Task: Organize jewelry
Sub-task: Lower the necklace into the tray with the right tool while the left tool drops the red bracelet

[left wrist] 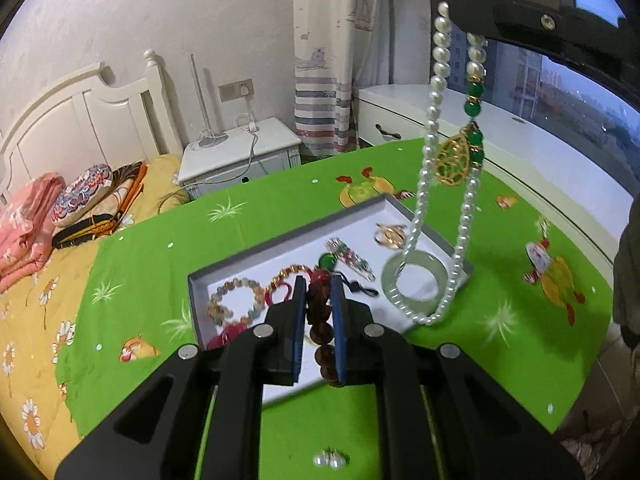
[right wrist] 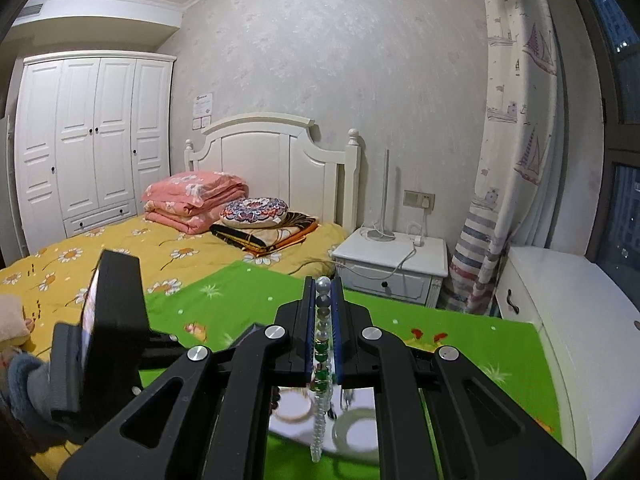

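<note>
My left gripper (left wrist: 318, 284) is shut on a dark red bead bracelet (left wrist: 320, 304), which hangs between its blue pads above a white tray (left wrist: 288, 236). The tray lies on a green cloth (left wrist: 248, 216) and holds a pastel bead bracelet (left wrist: 236, 300), a gold chain (left wrist: 288, 272), a hair clip (left wrist: 352, 260) and gold rings (left wrist: 390, 234). A pale jade bangle (left wrist: 412, 280) sits at its right corner. At the upper right, my right gripper (left wrist: 464, 12) holds up a pearl necklace (left wrist: 434, 120) with green beads and a gold pendant (left wrist: 454, 160). In the right wrist view the right gripper (right wrist: 323, 282) is shut on that necklace (right wrist: 322, 360).
Two pearl earrings (left wrist: 330, 460) lie on the cloth near its front edge. The cloth covers part of a yellow bed (right wrist: 120, 248) with folded blankets and a cushion. A white nightstand (right wrist: 394, 264) and a white window bench (left wrist: 440, 100) stand beyond. A sleeved hand (right wrist: 28, 376) shows at lower left.
</note>
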The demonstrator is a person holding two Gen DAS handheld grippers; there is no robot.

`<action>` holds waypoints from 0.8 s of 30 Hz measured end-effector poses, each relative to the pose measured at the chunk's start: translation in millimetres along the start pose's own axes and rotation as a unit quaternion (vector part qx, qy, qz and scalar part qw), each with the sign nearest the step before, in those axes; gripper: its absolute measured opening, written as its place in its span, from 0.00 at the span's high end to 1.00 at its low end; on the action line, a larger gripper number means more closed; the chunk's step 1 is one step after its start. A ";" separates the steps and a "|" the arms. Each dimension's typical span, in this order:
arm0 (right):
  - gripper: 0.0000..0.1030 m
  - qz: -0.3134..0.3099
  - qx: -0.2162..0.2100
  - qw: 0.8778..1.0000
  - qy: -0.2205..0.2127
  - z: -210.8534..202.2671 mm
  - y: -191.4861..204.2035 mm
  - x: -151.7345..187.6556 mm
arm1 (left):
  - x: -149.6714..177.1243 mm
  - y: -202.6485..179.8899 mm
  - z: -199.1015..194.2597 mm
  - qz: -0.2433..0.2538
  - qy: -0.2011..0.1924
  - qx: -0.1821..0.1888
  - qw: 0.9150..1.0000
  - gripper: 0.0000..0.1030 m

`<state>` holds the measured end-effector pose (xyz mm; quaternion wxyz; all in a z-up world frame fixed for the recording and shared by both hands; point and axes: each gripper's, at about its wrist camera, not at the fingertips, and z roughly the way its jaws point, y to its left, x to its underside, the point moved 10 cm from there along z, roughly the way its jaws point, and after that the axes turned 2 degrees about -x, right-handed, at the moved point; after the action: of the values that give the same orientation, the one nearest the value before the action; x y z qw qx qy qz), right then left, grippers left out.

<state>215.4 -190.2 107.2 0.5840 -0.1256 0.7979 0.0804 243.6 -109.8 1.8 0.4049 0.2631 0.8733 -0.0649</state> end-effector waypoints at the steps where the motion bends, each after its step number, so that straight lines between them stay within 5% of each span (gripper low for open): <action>1: 0.92 0.001 0.000 1.000 0.000 6.6 -0.5 -2.7 | -2.7 2.9 6.9 -0.005 0.002 0.002 1.000 0.88; 6: 0.92 0.008 0.006 1.000 0.016 46.0 -2.0 2.1 | 2.3 21.7 46.1 -0.051 0.028 0.019 0.998 0.88; 13: 0.92 0.055 -0.017 0.993 0.108 119.8 -16.6 66.2 | 35.6 59.6 97.5 -0.102 0.071 -0.001 0.992 0.88; 24: 0.92 0.108 -0.088 0.959 0.245 174.3 -9.4 157.1 | 52.8 65.1 131.9 -0.106 0.086 -0.012 0.991 0.85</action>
<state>332.1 -168.0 -95.5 0.3452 -0.1050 0.9152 0.1794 337.6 -75.8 -118.4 0.3219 0.1692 0.9286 -0.0742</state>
